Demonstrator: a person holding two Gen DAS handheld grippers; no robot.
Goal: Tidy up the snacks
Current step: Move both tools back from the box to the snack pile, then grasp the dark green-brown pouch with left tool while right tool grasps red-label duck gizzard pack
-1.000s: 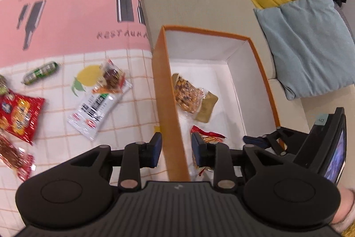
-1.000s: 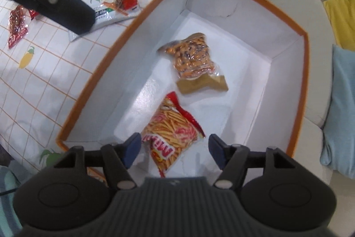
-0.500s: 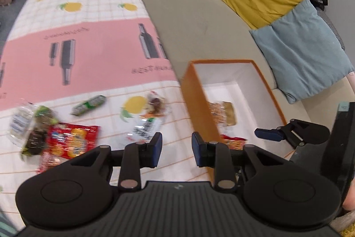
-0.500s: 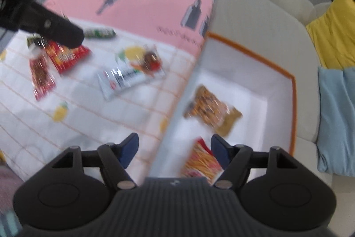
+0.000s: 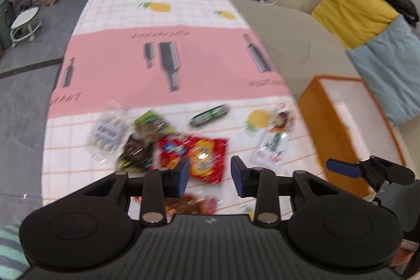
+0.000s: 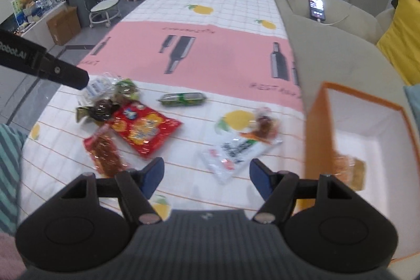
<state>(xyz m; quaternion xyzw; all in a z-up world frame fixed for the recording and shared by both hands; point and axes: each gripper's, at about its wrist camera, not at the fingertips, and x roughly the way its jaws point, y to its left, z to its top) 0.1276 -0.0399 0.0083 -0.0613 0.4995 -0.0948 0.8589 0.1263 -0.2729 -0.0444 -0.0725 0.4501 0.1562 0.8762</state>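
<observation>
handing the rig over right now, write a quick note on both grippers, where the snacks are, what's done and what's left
Left gripper: nothing between the pads, jaws opening, above the big red snack bag.
Right gripper: open, nothing held, over the white packet.
Orange box stands at the cloth's right edge, beside the sofa; one snack pack shows inside, the rest of its floor is out of view.
Left on the cloth: red bag, white packet with a small dark snack at its far end, green sausage stick, narrow red pack, and a blurred cluster of small packs at far left.
</observation>
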